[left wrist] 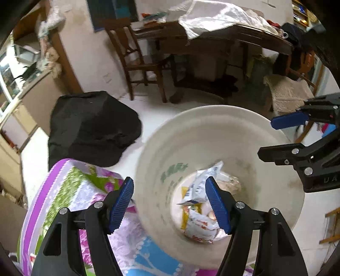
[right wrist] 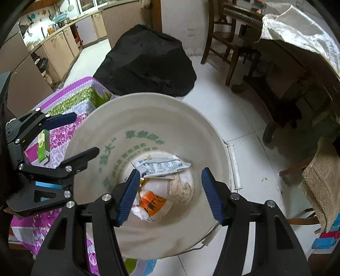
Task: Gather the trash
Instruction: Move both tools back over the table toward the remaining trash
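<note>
A white bucket [left wrist: 212, 131] [right wrist: 148, 118] with green lettering stands on the floor against a table covered with a floral cloth [left wrist: 70, 191] [right wrist: 70, 102]. Inside it lie wrappers: a white printed one [right wrist: 161, 167], an orange packet [right wrist: 152, 201] and crumpled paper [left wrist: 199, 227]. My left gripper [left wrist: 170, 204] [right wrist: 78, 138] hovers open over the bucket's near rim, nothing between its blue pads. My right gripper [right wrist: 171, 195] [left wrist: 276, 138] hangs open above the bucket's mouth, also holding nothing. A small green carton [right wrist: 43, 146] lies on the cloth below the left gripper.
A black heap of cloth [left wrist: 91, 127] [right wrist: 146, 61] sits on the floor behind the table. A wooden chair [left wrist: 138, 61] and a dark table with a white sheet [left wrist: 214, 19] stand further back. A chair with a beige towel [right wrist: 323, 180] is at the right.
</note>
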Demonstrator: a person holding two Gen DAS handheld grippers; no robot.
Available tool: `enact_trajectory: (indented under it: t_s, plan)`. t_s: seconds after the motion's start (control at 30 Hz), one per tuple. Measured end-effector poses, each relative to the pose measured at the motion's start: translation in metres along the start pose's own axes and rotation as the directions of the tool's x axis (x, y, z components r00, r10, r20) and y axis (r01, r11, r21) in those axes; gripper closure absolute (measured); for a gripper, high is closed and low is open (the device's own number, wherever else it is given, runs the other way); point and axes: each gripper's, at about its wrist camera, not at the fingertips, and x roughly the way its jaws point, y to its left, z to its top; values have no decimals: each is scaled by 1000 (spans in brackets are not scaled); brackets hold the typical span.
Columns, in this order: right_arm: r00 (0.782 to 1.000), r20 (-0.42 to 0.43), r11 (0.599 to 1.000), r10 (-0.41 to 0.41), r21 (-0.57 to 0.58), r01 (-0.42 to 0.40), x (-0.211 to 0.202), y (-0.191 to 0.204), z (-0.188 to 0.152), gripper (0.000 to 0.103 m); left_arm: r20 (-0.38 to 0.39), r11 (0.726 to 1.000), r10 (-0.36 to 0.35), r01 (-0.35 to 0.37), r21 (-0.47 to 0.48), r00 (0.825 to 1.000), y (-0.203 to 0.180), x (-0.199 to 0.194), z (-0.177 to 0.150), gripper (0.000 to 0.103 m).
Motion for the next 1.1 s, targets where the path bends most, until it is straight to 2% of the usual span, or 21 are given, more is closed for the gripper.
enact_trajectory:
  t_s: [0.13, 0.2, 0.27, 0.43, 0.53, 0.67, 0.83, 1.1]
  plan:
    - [997, 75, 1000, -4, 13, 3, -7, 14, -6, 44, 20, 997, 64, -64, -38, 998, 11, -14, -16, 33]
    - [993, 115, 1000, -15, 22, 13, -11, 20, -9, 40, 16, 994, 84, -83, -66, 996, 18, -19, -23, 33]
    - [987, 159, 999, -18, 40, 12, -14, 29, -12, 31, 9, 989, 109, -108, -102, 994, 25, -26, -32, 33]
    - [980, 195, 999, -28, 40, 21, -18, 52, -17, 18, 23, 974, 180, -175, -141, 983, 40, -47, -58, 33]
    - [978, 207, 1000, -22, 22, 18, -20, 67, -20, 12, 11, 966, 198, -193, -174, 980, 51, -54, -74, 33]
    - [972, 233, 1000, 5, -3, -5, -23, 86, -26, 7, -22, 958, 188, -188, -218, 982, 64, -60, -96, 33]
    - [967, 254, 1000, 20, -23, -15, -25, 111, -32, 6, -19, 946, 219, -217, -242, 976, 71, -72, -122, 32]
    - [970, 226, 996, 88, -37, -82, -16, 145, -44, 6, 1, 921, 263, -251, -299, 965, 85, -100, -151, 22]
